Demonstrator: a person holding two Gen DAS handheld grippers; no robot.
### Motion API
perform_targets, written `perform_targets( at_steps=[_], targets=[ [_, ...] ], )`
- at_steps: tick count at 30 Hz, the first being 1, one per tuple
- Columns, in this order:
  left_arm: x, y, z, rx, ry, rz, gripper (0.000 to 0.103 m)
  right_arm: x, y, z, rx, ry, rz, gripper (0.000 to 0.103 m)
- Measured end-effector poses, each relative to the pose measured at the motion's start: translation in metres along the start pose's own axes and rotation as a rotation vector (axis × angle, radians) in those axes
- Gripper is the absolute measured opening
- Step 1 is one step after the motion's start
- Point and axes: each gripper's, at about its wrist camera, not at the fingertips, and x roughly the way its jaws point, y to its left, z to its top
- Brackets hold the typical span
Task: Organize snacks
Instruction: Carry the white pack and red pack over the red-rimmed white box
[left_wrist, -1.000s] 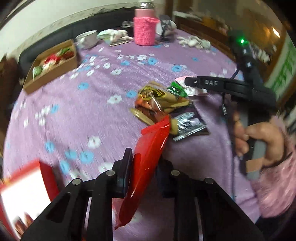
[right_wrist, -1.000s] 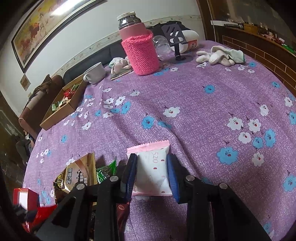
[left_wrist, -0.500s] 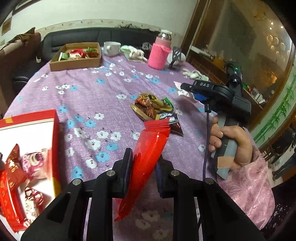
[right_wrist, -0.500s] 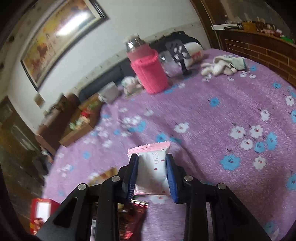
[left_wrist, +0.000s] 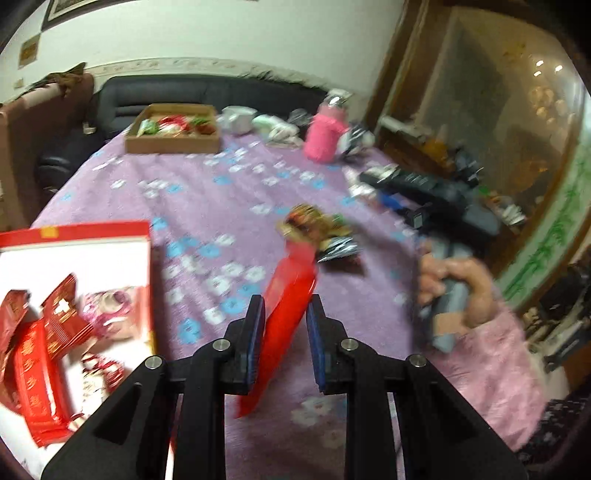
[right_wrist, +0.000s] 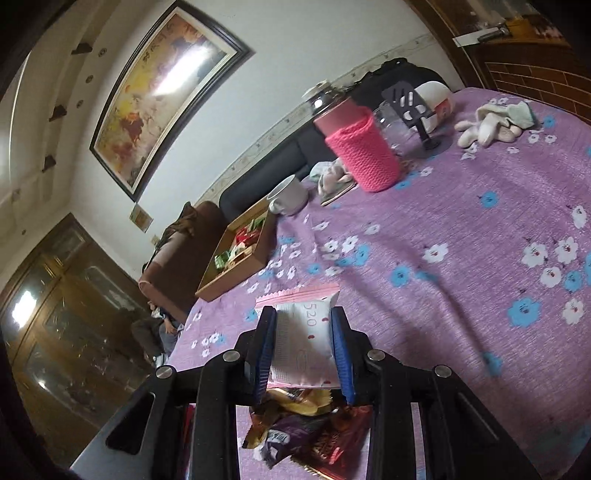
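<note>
Between the blue-padded jaws at the bottom centre of the left wrist view, the left gripper (left_wrist: 284, 332) is clamped on a long glossy red snack packet (left_wrist: 286, 299) that slants up and to the right. Left of it lies an open red-rimmed gift box (left_wrist: 146, 280) with red and pink sweets on its white inside. A loose pile of mixed snack wrappers (left_wrist: 319, 230) sits above the packet on the purple flowered tablecloth (left_wrist: 207, 192). At the right edge a hand (left_wrist: 456, 284) grips the other tool's handle. Low in the right wrist view, the right gripper (right_wrist: 303, 325) pinches a white and pink sachet (right_wrist: 304, 332) marked 520. A brown cardboard tray of sweets (right_wrist: 236, 254) lies at centre left, and a flask in a pink knitted sleeve (right_wrist: 360, 147) stands above.
</note>
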Motion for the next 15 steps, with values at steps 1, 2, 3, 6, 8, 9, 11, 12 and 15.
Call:
perform_targets(
  at_steps=[1, 2, 3, 6, 8, 9, 11, 12, 15],
  targets=[
    [0.003, 0.001, -0.001, -0.004, 0.006, 0.007, 0.02, 0.001, 0.004, -0.001, -0.017, 0.0, -0.01, 0.03],
    [0.007, 0.003, -0.003, -0.011, 0.015, 0.016, 0.02, 0.002, 0.005, -0.003, -0.025, -0.001, -0.015, 0.03],
    [0.011, 0.005, -0.004, -0.015, 0.026, 0.03, 0.02, 0.002, 0.007, -0.004, -0.033, -0.003, -0.02, 0.03],
    [0.028, 0.009, -0.007, -0.034, 0.076, 0.074, 0.02, 0.002, 0.006, -0.004, -0.04, -0.013, -0.045, 0.03],
    [0.033, 0.01, -0.01, -0.052, 0.078, 0.094, 0.02, 0.001, 0.005, -0.005, -0.041, -0.014, -0.05, 0.03],
    [0.036, 0.008, -0.01, -0.051, 0.072, 0.109, 0.02, 0.001, 0.006, -0.005, -0.044, -0.015, -0.05, 0.03],
    [0.042, 0.004, -0.01, -0.027, 0.075, 0.144, 0.015, 0.0, 0.008, -0.005, -0.057, -0.02, -0.054, 0.03],
    [0.047, 0.002, -0.009, -0.017, 0.086, 0.159, 0.015, -0.001, 0.009, -0.005, -0.062, -0.023, -0.054, 0.03],
    [0.051, 0.0, -0.009, -0.019, 0.084, 0.151, 0.013, -0.001, 0.009, -0.005, -0.061, -0.02, -0.047, 0.03]
  ],
)
